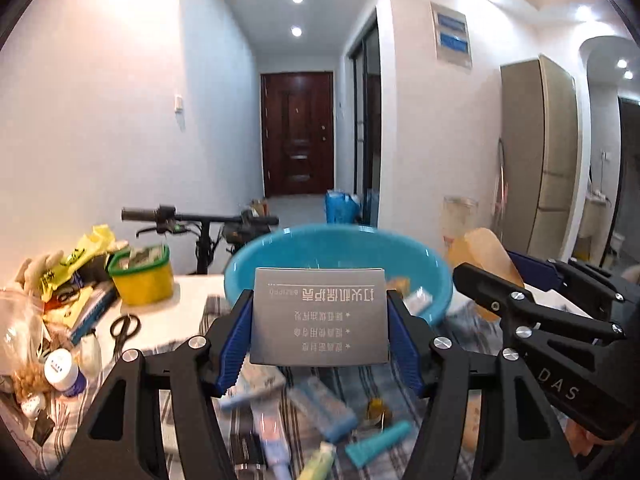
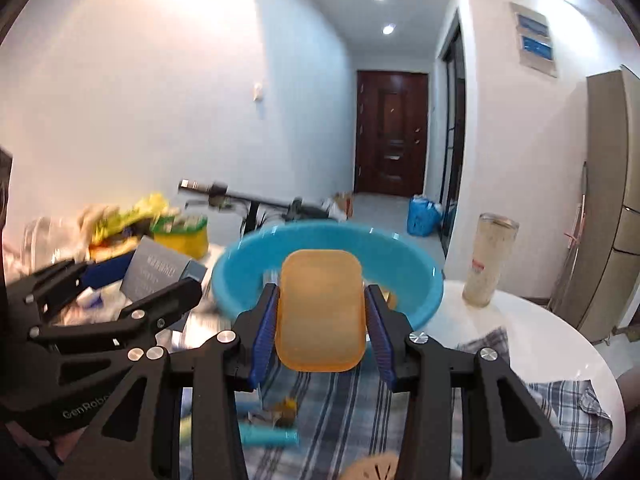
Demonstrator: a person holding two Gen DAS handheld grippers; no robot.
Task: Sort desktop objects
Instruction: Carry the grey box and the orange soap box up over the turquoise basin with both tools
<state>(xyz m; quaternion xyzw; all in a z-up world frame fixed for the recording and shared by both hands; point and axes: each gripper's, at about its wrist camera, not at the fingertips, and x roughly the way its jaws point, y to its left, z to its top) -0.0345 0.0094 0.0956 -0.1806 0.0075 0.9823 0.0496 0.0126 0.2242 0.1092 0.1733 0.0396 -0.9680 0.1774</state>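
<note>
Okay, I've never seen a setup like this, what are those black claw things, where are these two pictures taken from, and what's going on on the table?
Those are handheld tongs, one in each of a person's hands, each carrying its own wide-angle camera looking along the fingers. One picture is from the left tongs, which grip a grey box printed with text. The other is from the right tongs, which grip a translucent orange tray. Ahead sits a blue basin on a white table with a checked cloth, tubes, scissors and a yellow-green tub.

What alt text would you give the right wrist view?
The right hand-held gripper clamps an orange translucent plastic tray in front of a round blue plastic basin on a plaid-clothed table; the left hand-held gripper holds a grey box.
</note>
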